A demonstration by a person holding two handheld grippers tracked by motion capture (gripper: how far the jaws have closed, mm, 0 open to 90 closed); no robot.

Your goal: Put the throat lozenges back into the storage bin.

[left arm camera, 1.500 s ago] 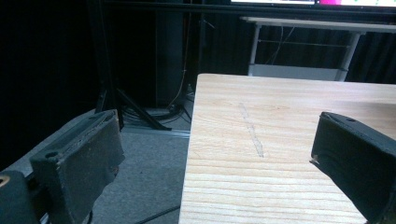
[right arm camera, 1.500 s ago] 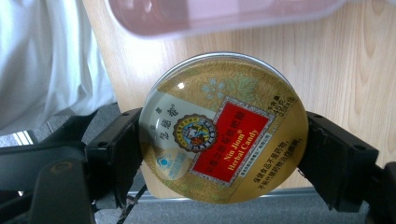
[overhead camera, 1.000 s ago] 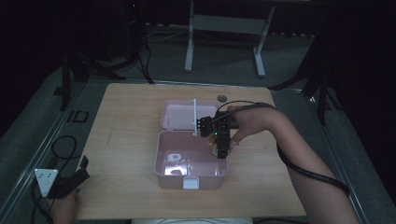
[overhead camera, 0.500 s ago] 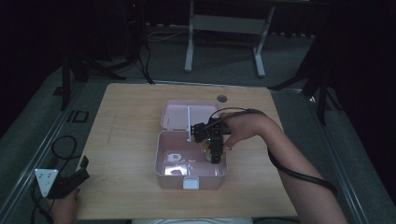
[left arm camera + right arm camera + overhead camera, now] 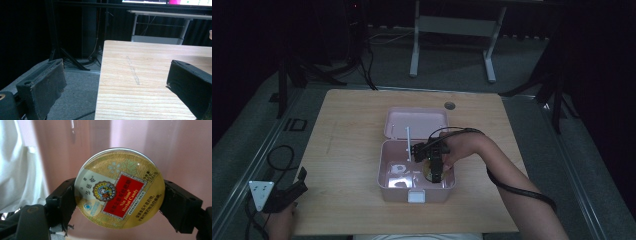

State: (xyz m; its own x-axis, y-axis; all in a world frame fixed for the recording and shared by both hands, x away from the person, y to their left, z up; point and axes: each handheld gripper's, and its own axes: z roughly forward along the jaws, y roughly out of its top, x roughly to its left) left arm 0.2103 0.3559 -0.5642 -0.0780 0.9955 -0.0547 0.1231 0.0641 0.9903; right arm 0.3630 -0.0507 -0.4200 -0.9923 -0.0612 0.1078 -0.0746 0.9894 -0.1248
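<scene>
A round gold candy tin [image 5: 119,188] with a red label sits clamped by its rim between the two black jaws of my right gripper [image 5: 121,195]. In the high view that right gripper [image 5: 435,167] hangs inside the right half of an open pink box [image 5: 384,186], with the tin [image 5: 430,173] low in the box. The box's pink inner wall [image 5: 180,150] stands close behind the tin. My left gripper [image 5: 282,196] rests by the table's front left corner, its jaws spread wide over the wooden table edge [image 5: 117,82] with nothing between them.
The box's lid [image 5: 416,122] lies open behind it, and a thin white strip [image 5: 407,142] stands at the back wall. White items [image 5: 399,169] lie in the left half of the box. A cable trails along the right forearm. A grommet hole [image 5: 449,105] marks the table's far side.
My right gripper has carried the tin toward the front and down into the box. The left gripper has stayed where it was.
</scene>
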